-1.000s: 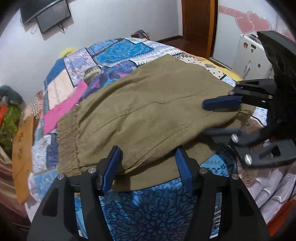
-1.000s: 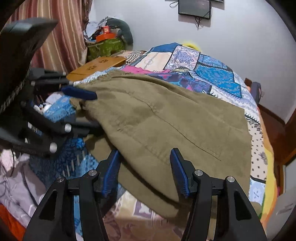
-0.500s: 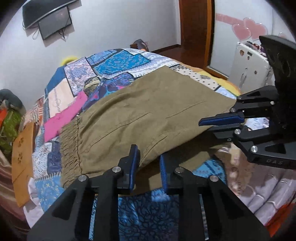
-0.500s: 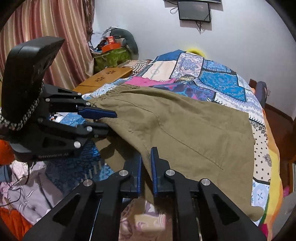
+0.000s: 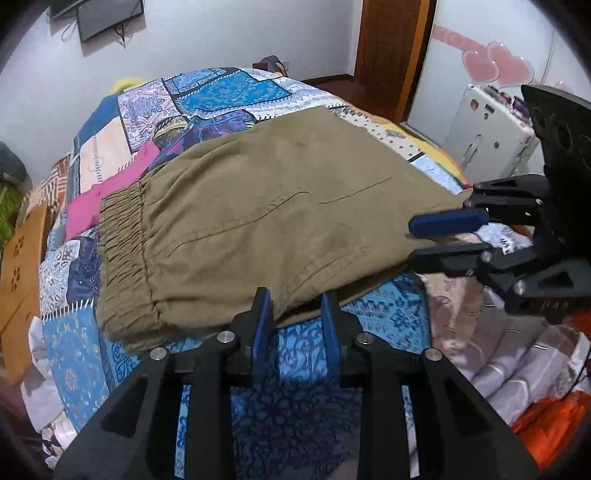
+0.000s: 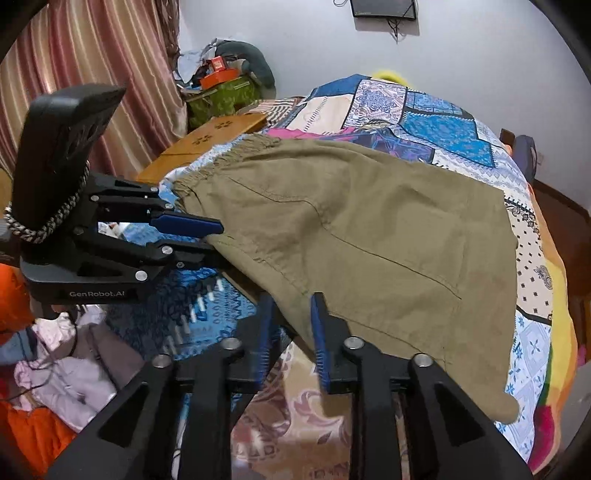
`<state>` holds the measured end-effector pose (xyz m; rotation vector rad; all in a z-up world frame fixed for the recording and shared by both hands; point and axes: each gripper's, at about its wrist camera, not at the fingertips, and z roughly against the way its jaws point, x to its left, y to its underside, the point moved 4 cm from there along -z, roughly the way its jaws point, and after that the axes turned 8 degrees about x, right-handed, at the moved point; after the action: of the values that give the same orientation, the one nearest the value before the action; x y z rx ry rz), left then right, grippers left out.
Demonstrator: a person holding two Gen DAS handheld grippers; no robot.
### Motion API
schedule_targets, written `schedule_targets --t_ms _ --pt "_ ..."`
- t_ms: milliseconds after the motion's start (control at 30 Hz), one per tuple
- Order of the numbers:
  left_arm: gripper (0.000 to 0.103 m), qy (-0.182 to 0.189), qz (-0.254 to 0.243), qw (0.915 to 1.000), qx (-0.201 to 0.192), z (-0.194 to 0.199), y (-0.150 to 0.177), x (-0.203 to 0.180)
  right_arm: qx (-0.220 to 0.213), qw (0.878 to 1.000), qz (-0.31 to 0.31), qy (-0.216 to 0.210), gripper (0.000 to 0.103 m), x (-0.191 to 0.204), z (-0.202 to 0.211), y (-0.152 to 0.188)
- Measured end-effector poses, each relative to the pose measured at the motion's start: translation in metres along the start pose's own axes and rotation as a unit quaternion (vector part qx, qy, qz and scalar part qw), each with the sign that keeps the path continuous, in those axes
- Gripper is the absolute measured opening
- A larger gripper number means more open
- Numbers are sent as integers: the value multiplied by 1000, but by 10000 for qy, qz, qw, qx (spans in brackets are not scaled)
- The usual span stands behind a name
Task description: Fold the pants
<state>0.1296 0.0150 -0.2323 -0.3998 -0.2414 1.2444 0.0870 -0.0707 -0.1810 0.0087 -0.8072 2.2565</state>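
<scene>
Your left claw (image 5: 295,321) and right claw (image 6: 291,325) both stand partly open at the near hem of the olive pants (image 5: 266,221), gripping nothing; the pants lie folded across the bed (image 5: 229,88).

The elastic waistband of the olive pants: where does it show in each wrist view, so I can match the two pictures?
Left wrist view: the gathered waistband runs down the left side of the pants, left of centre.
Right wrist view: the waistband sits upper left, beside the wooden table.
Shared landmark: the wall-mounted screen, top left in the left view, top right in the right view.
</scene>
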Motion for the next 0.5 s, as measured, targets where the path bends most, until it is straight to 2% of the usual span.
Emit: schedule_targets --t_ms 33,100,167,267,400,433,500 --pt "37 65 31 10000 -33 6 0 2 -78 9999 -45 -62 26 -1 6 -2" --pt "40 67 95 9998 -171 17 -1 7 -214 9997 -133 -64 28 -5 14 -6" --pt "41 95 268 9990 -343 27 -5 15 -342 9991 -243 -2 31 -10 17 -12" --pt "41 123 726 9958 -537 32 -13 35 -302 9986 -405 153 33 -19 7 -15" --pt "41 -313 1063 9935 -251 7 -10 58 129 9975 -654 250 33 -35 -22 -5" --pt "41 -346 1113 9931 -145 -1 -6 62 215 9970 -699 235 33 -38 -28 0" --pt "40 -276 1140 9930 -133 -9 0 66 83 9968 -773 206 33 -43 -23 8"
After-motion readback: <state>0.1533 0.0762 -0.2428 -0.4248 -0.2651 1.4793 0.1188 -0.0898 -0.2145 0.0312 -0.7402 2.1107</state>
